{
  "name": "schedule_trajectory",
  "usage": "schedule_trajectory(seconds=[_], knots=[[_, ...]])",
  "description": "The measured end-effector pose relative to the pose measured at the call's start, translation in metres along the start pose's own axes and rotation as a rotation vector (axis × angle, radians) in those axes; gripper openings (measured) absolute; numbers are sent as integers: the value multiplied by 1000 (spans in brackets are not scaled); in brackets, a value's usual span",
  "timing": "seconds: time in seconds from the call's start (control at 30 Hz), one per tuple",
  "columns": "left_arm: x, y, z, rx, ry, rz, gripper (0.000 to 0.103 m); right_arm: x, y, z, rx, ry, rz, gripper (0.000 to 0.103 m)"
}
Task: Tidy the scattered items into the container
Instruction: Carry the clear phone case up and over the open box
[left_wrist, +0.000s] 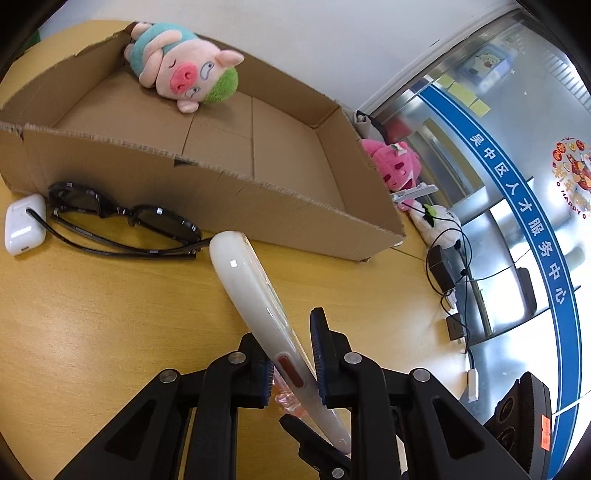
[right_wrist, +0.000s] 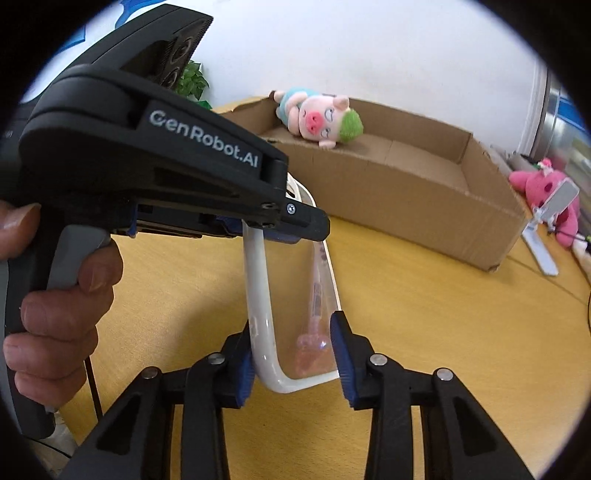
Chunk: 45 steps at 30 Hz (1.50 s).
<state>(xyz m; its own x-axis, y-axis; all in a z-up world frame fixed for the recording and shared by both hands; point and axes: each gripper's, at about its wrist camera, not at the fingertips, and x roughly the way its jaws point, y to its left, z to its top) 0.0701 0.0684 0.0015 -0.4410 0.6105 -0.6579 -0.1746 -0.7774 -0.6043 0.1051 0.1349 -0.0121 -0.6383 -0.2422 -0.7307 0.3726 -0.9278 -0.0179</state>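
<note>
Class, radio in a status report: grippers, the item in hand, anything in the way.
Left gripper shut on phone case; right gripper astride its end, jaws open. Box ahead, pig already inside. Sunglasses, earbud case before the box.

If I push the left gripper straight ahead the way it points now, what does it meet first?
Probably the near wall of the cardboard box, just right of the sunglasses. The phone case held in the left gripper leads, so its tip would touch first. Depth is uncertain.

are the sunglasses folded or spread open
Folded. The sunglasses lie on the table in front of the cardboard box, both arms tucked together alongside the lenses.
</note>
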Motion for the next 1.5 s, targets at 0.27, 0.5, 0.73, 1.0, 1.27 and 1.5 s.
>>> schedule_trajectory(seconds=[0.27, 0.5, 0.73, 1.0, 1.27, 1.5], knots=[[-29, -22, 19, 55, -66, -56, 25, -28, -10, 19, 16, -120, -37, 30], [-54, -46, 55, 127, -128, -70, 23, -42, -11, 54, -9, -184, -55, 29], [-76, -70, 116, 192, -184, -74, 23, -48, -21, 106, 0, -249, -69, 28], [-63, -104, 204, 267, -189, -9, 23, -33, -60, 178, 83, -280, -39, 27], [6, -100, 282, 294, -80, 52, 23, 15, -117, 230, 194, -205, 39, 28], [89, -64, 327, 242, 53, 137, 23, 87, -155, 249, 314, -53, 120, 28]])
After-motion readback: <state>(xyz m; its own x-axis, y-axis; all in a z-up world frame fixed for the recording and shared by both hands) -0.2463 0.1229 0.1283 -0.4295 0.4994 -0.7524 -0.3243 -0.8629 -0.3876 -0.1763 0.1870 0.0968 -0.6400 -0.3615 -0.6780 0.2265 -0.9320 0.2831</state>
